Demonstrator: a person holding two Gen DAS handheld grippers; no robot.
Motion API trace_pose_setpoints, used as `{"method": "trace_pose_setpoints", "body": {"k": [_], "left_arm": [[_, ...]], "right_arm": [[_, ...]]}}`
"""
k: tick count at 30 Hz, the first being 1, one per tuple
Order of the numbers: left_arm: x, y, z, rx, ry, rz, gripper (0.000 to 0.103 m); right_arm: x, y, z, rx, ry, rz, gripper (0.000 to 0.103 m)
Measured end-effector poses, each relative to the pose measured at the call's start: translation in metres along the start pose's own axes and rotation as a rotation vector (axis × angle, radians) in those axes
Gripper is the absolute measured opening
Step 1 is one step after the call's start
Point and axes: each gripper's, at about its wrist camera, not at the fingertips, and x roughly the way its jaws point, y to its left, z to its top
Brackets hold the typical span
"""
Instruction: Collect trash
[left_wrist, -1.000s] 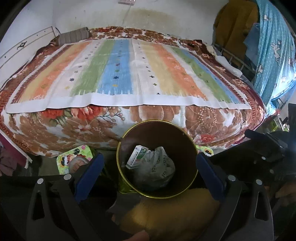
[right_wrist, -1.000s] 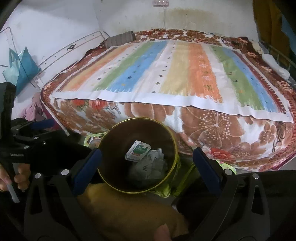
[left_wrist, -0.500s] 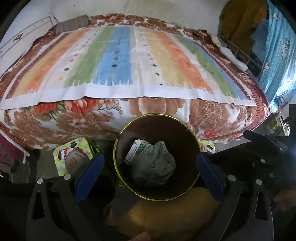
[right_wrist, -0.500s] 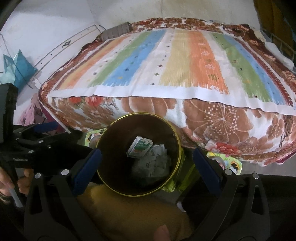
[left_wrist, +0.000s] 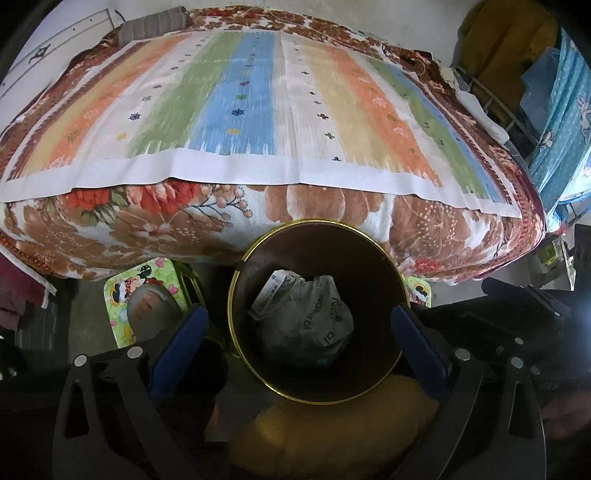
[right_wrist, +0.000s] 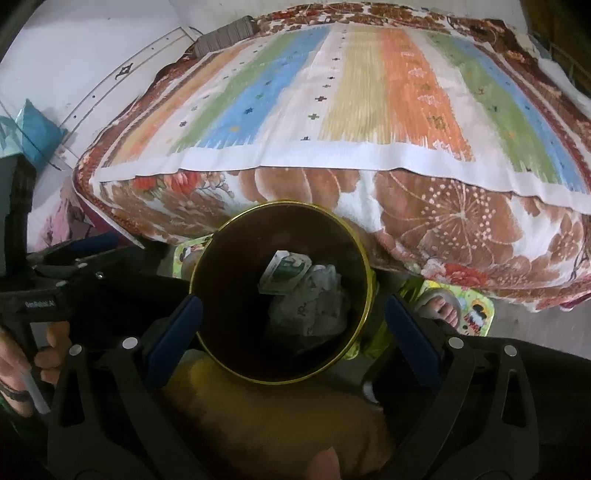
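A dark round bin with a gold rim (left_wrist: 258, 258) (right_wrist: 221, 236) stands on the floor before the bed. In it lie a crumpled grey plastic bag (left_wrist: 317, 317) (right_wrist: 314, 306) and a small white-and-green carton (left_wrist: 273, 291) (right_wrist: 282, 271). My left gripper (left_wrist: 299, 332) is open and empty, its blue pads on either side of the bin from above. My right gripper (right_wrist: 291, 325) is open and empty, also straddling the bin. The left gripper's black body (right_wrist: 66, 291) shows at the left of the right wrist view; the right gripper's body (left_wrist: 532, 321) shows at the right of the left wrist view.
A bed with a striped sheet (left_wrist: 280, 110) (right_wrist: 369, 92) over a floral blanket (left_wrist: 147, 221) fills the background. The person's sandalled feet (left_wrist: 151, 302) (right_wrist: 439, 306) rest on green cartoon mats. Yellow clothing (left_wrist: 332, 435) lies below the bin. A blue curtain (left_wrist: 569, 129) hangs at right.
Both grippers have risen and tilted forward; the bed looks nearer and larger, and the bin sits a little lower and closer between the fingers. Both grippers stay open.
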Motion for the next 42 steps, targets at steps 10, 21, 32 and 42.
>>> {"method": "trace_pose_setpoints", "body": {"k": [10,21,32,42], "left_arm": [[0.001,-0.0004,-0.0029,-0.005,0.01,-0.017,0.097],[0.0014,0.0015,-0.0027,-0.012,0.015,-0.029,0.097],[0.0022,-0.0008,-0.0064,-0.016,0.018,-0.036,0.097],[0.0023,-0.0012,-0.0077,-0.018,0.021,-0.044,0.097]], "right_arm": [[-0.0005,0.0003,-0.0011,0.004,0.007,0.015,0.094],[-0.0007,-0.0012,-0.0011,0.003,0.008,0.017,0.094],[0.0001,0.001,-0.0033,0.005,0.014,0.023,0.094],[0.0001,0.0004,-0.0038,0.01,0.014,0.025,0.094]]}}
